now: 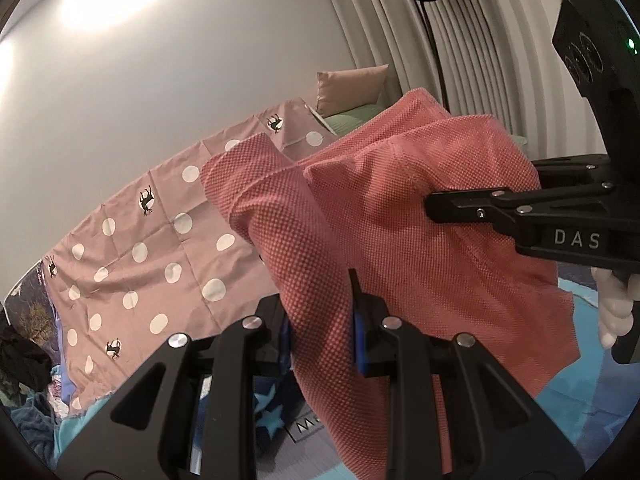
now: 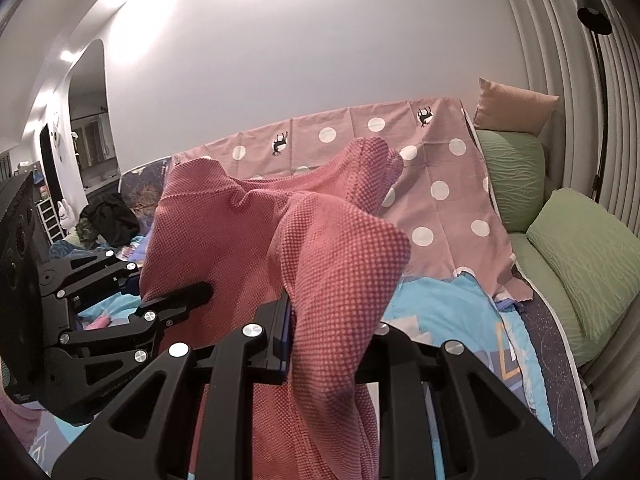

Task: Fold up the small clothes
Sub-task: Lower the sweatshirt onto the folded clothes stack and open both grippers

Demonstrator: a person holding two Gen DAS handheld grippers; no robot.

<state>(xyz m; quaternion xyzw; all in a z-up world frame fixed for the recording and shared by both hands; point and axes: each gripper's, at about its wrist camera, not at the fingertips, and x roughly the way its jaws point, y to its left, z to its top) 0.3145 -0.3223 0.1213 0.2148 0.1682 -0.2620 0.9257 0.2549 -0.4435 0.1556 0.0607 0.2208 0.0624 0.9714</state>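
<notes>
Nearest to me, my left gripper (image 1: 320, 320) has its jaws clenched on a fold of the red cloth (image 1: 400, 208), which runs between the pads and drapes down past them. In the right wrist view my right gripper (image 2: 326, 320) grips the same cloth (image 2: 248, 240) the same way, jaws pinched on a bunched fold. The cloth hangs lifted between the two grippers, above the bed, its far edge slumping forward. I can see a pale-gloved hand (image 1: 616, 312) on the right gripper's handle at the edge of the left view. Under the cloth lies a blue bedspread (image 2: 452, 308) with star and block prints. Beyond it a pink dotted sheet (image 2: 440, 168) is spread up against the wall. To its right sit green cushions (image 2: 576, 256) and a tan pillow (image 2: 512, 108). Farthest back stands a black floor lamp (image 2: 594, 12) by the ribbed curtain.
</notes>
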